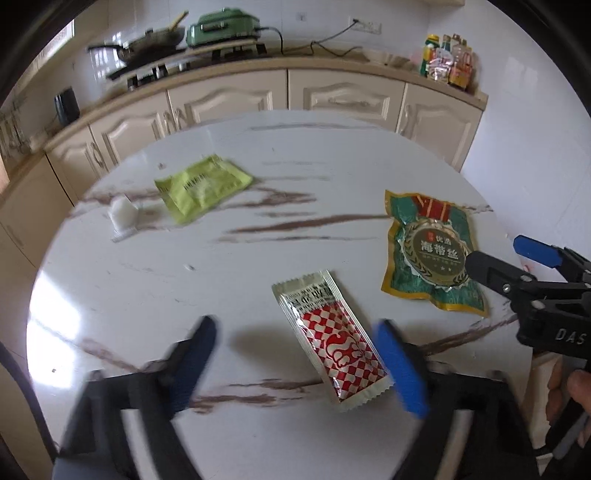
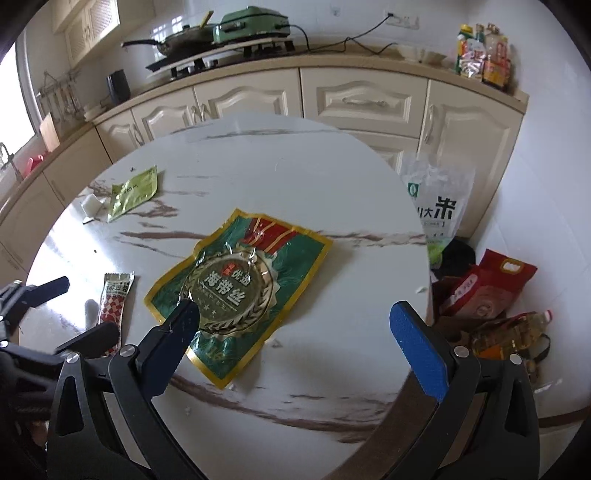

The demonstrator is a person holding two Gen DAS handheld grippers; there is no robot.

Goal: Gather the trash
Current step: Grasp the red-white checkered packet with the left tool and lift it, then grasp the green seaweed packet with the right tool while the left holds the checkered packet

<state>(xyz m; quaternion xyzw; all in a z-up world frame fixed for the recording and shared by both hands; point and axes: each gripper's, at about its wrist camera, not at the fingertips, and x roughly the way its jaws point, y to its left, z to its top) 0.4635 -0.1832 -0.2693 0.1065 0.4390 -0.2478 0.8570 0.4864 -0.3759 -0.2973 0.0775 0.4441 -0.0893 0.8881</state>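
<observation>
A red-and-white checked sachet (image 1: pixel 332 339) lies on the round marble table (image 1: pixel 258 192), between the fingers of my open left gripper (image 1: pixel 299 365), nearer the right finger. A green-and-gold foil packet (image 1: pixel 430 254) lies to its right; in the right wrist view the foil packet (image 2: pixel 240 291) lies just ahead of my open, empty right gripper (image 2: pixel 295 347), its left fingertip over the packet's near edge. A yellow-green packet (image 1: pixel 203 188) and a small white wrapper (image 1: pixel 123 214) lie at the far left of the table. The right gripper (image 1: pixel 513 262) shows in the left wrist view, the left gripper (image 2: pixel 74 310) in the right wrist view.
Cream kitchen cabinets (image 1: pixel 332 96) stand behind the table, with a stove, wok (image 1: pixel 147 48) and green appliance (image 1: pixel 221 27) on the counter. Bags of rice (image 2: pixel 439 206), a red bag (image 2: pixel 487 284) and an oil bottle (image 2: pixel 513 332) sit on the floor right of the table.
</observation>
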